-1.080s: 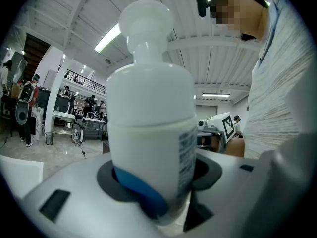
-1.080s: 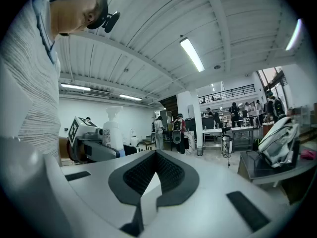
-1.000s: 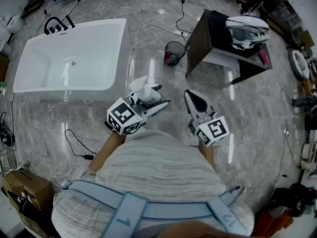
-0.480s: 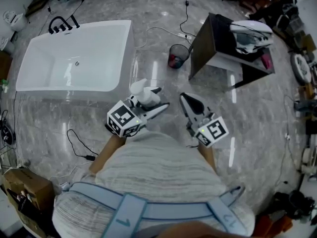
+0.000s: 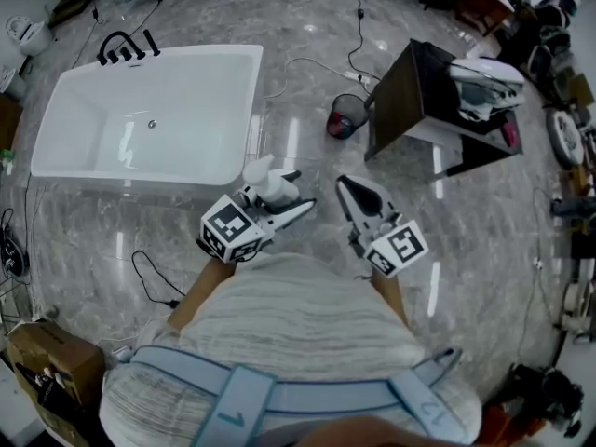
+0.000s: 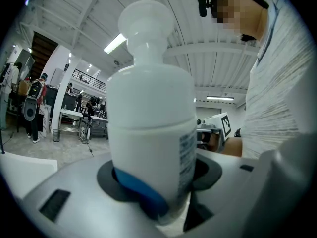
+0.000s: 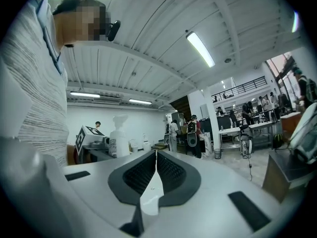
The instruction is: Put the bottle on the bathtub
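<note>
head view: the left gripper (image 5: pixel 289 195) is clenched on a white bottle (image 5: pixel 265 177), which stands up out of its jaws with the cap uppermost. the bottle is held over the grey marble floor (image 5: pixel 484 231), on the person's side of the white bathtub (image 5: pixel 253 101) and not on its rim. the right gripper (image 5: pixel 346 187) is just beside the left one, jaws pressed together with nothing in them. a black tap (image 5: pixel 121 45) sits at the tub's far left corner. a mesh bin (image 5: pixel 346 116) stands between the tub and a dark cabinet (image 5: pixel 396 96). a cardboard box (image 5: pixel 47 357) lies at lower left.

left gripper view: the bottle (image 6: pixel 151 108) fills the centre, its base seated between the dark grey pads (image 6: pixel 106 182) of the left gripper (image 6: pixel 158 205), which press it from both sides. a printed label runs down its right flank and a blue band shows at the base. the right gripper's marker cube (image 6: pixel 223 125) shows behind it, beside the person's striped shirt (image 6: pixel 277 113).

right gripper view: the right gripper (image 7: pixel 156 175) has its ribbed pads (image 7: pixel 171 172) meeting along one thin seam, and nothing is caught between them. the bottle (image 7: pixel 119 135) shows small at left, upright beside the left gripper's marker cube (image 7: pixel 86 135).
</note>
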Motion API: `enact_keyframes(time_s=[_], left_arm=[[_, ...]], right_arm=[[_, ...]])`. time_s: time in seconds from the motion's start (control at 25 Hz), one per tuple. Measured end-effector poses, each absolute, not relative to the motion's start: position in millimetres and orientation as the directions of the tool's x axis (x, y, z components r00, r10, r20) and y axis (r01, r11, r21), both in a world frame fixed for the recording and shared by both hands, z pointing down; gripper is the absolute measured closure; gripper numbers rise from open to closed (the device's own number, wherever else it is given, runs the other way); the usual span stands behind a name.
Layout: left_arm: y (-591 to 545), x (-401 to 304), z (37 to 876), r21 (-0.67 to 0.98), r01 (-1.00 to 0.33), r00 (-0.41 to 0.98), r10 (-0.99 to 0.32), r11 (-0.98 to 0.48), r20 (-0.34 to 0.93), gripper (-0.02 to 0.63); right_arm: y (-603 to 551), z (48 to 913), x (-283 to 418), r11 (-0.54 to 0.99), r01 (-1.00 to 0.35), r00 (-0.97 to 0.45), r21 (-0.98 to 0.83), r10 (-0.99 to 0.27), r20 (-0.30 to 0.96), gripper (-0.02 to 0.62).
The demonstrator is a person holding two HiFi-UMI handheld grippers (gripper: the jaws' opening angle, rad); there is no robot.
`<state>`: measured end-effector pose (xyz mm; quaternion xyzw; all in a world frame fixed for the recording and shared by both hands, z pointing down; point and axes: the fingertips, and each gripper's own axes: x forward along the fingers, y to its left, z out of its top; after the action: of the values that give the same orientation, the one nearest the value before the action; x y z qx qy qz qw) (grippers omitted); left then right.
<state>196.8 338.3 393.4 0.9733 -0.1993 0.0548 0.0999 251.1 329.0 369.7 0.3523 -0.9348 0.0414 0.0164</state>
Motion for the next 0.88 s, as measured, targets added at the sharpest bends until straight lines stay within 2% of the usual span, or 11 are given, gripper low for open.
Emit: enact_keyframes(time_s=[0.24, 0.44, 0.88], left_arm=[[299.5, 121.6, 391.9, 0.159, -0.406, 0.910, -0.381, -0.900, 0.164, 0.357], [283.0, 68.0, 402.9, 0.167, -0.407, 0.909, -0.380, -0.898, 0.173, 0.357], [258.0, 5.3, 409.4, 0.170, -0.401, 0.911, -0.373, -0.900, 0.174, 0.360]], right_arm=[[289.4, 361.0, 169.0, 0.753, -0.653, -0.757, -0.081, -0.653, 0.024, 0.594], [274.0, 372.3, 112.9, 0.756, -0.647, -0.762, -0.099, -0.646, 0.047, 0.594], [251.3, 378.9, 44.5, 0.762, -0.641, -0.767, -0.096, -0.638, 0.062, 0.593]])
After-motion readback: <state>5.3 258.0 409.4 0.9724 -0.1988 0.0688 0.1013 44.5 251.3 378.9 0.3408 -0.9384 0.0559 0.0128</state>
